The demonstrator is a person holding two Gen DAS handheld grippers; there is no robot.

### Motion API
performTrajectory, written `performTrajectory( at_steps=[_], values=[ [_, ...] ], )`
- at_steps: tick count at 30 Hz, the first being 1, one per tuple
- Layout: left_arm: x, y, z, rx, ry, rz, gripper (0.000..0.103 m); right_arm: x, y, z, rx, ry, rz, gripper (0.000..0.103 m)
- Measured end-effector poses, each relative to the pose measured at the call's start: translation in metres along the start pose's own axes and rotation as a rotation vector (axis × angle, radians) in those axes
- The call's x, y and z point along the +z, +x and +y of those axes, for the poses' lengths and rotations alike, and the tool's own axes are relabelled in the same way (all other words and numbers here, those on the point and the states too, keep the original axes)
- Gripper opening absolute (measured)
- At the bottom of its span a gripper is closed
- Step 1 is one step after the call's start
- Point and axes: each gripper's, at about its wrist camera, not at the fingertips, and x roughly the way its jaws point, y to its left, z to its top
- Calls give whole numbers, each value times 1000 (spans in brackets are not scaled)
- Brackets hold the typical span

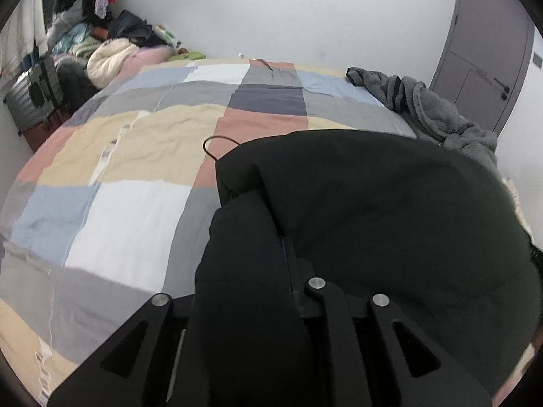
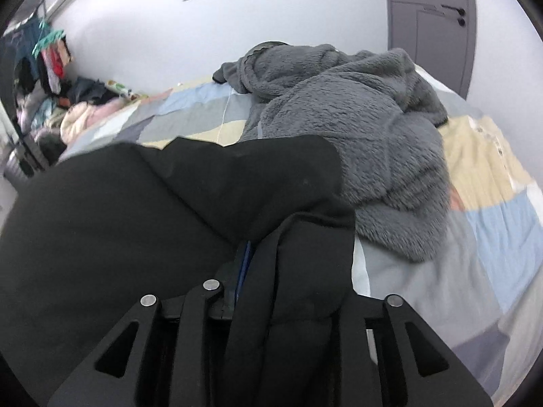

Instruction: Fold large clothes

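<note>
Black garment (image 1: 390, 203) is draped between and ahead of both grippers, left (image 1: 288, 247) and right (image 2: 247, 251), each with fingers narrowly parted around bunched cloth. Looks soft, bulky, floppy; best taken at the thick edges.

Matt black cloth garment (image 1: 390, 210), smooth and soft-looking, bunches over both tools. The left gripper (image 1: 271, 271) is matt black plastic with small shiny metal pins; the right gripper (image 2: 258, 261) has the same finish. Under them lies the patchwork cotton-like bed cover (image 1: 135, 156), flat and matt. At the bed's far right edge sits a grey fleece jacket (image 2: 356, 129), thick and fuzzy. The grey door (image 2: 431, 17) looks smooth, faintly satin.
</note>
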Motion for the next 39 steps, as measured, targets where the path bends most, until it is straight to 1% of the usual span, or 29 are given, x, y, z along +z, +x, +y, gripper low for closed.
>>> performTrajectory(
  at_steps=[1,2,3,4,5,6,7,9,10,11,13,15,16,17,18,19,23,26,28,30,32,35,37,39],
  values=[
    [-1,-7,5,-14,-31,8,26,-1,-9,-2,21,16,2,26],
    [-2,-13,8,-30,-56,13,39,-1,-16,-3,32,27,4,32],
    [-2,-19,11,-48,-73,14,45,-2,-27,-5,44,38,2,37],
    [-2,-29,12,-54,-81,5,57,-2,-38,-5,46,47,-9,57],
    [-2,-41,13,-36,-80,-13,68,-3,-49,-5,44,50,-28,79],
    [-2,-53,11,-17,-73,-34,74,-3,-64,-5,43,46,-54,84],
    [-1,-63,11,-11,-67,-52,79,-3,-78,-4,43,40,-68,85],
    [1,-85,8,-22,-59,-70,80,1,-99,-3,34,37,-83,85],
    [3,-102,5,-22,-51,-86,80,4,-113,-1,32,33,-100,85],
    [4,-111,3,-20,-45,-97,82,8,-131,2,33,29,-129,85],
    [6,-141,-6,-33,-24,-134,84,14,-164,7,38,26,-183,86],
    [7,-177,-17,-54,2,-179,87,21,-202,15,43,10,-250,89],
    [7,-191,-20,-59,12,-195,91,25,-227,23,45,-3,-293,93],
    [8,-204,-24,-64,24,-208,98,27,-244,28,49,-14,-323,99],
    [7,-221,-30,-71,42,-222,101,29,-266,35,58,-32,-365,101],
    [6,-233,-33,-76,52,-241,102,31,-285,42,66,-50,-398,103],
    [0,-291,-43,-75,90,-322,103,32,-347,64,105,-92,-478,103],
    [-8,-334,-49,-74,115,-387,103,22,-391,81,122,-129,-544,103],
    [-13,-356,-48,-84,115,-422,103,13,-415,92,115,-151,-581,103],
    [-21,-376,-50,-93,125,-459,103,0,-436,101,123,-170,-615,103],
    [-32,-397,-54,-80,147,-510,103,-12,-450,108,141,-178,-644,103],
    [-47,-413,-58,-62,148,-550,103,-33,-470,116,167,-173,-686,103],
    [-58,-420,-62,-76,148,-572,103,-47,-477,120,180,-177,-705,103],
    [-68,-423,-66,-100,155,-574,103,-60,-482,126,192,-193,-714,103]
  ],
)
